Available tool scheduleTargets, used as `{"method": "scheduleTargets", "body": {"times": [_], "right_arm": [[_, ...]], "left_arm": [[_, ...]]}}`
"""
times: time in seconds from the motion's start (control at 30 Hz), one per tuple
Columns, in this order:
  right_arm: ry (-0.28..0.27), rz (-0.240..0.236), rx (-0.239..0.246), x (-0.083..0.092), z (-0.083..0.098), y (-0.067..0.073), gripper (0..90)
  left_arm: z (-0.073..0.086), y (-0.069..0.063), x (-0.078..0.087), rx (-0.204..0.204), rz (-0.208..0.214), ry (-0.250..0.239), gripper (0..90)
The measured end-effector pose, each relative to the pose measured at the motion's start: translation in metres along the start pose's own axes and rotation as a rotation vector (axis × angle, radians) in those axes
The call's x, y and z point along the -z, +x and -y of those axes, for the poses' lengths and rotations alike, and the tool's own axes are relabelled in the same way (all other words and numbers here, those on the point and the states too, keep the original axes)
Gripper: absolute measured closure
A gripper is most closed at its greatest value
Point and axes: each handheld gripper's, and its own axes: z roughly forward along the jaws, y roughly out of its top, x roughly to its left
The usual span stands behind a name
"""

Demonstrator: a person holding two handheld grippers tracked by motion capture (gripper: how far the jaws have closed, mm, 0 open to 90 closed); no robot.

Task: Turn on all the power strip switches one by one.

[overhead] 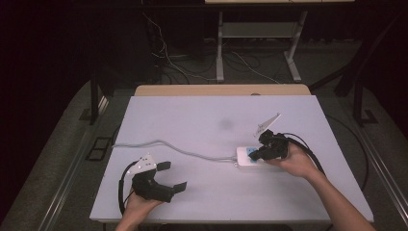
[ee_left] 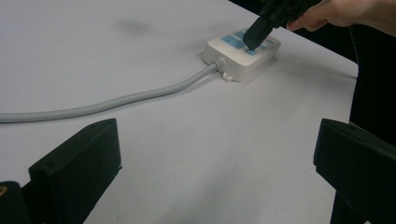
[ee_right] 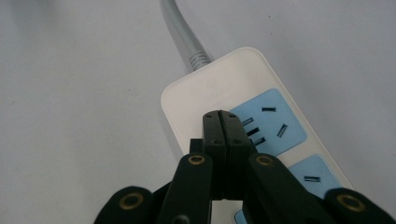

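Right gripper view: my right gripper is clenched, jaws pressed flat together with nothing between them, tips over the white power strip at the edge of its first blue socket. Closed jaws make one narrow tip, so this looks like a push on the strip's face or a button; whether the tip actually touches, can't tell. Strip lies flat on the counter at its right side, grey cable trailing left across the surface. Left gripper rests near the counter's front left corner, released, jaws wide apart and empty, well apart from the strip. Probably parked there to stay out of the way and free to steady the strip if it slides.
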Motion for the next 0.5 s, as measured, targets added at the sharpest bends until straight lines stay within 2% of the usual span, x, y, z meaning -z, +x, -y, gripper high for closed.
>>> {"method": "scheduleTargets", "body": {"times": [0.2,0.5], "right_arm": [[-0.019,-0.019,-0.015,-0.0001,0.0042,-0.0013,90.0],[-0.02,0.005,-0.01,-0.0012,0.0061,0.0019,90.0]], "left_arm": [[-0.0001,-0.0001,-0.0001,-0.001,0.0,0.0,0.0],[0.0,-0.0015,-0.0021,-0.001,0.003,0.004,0.0]]}}
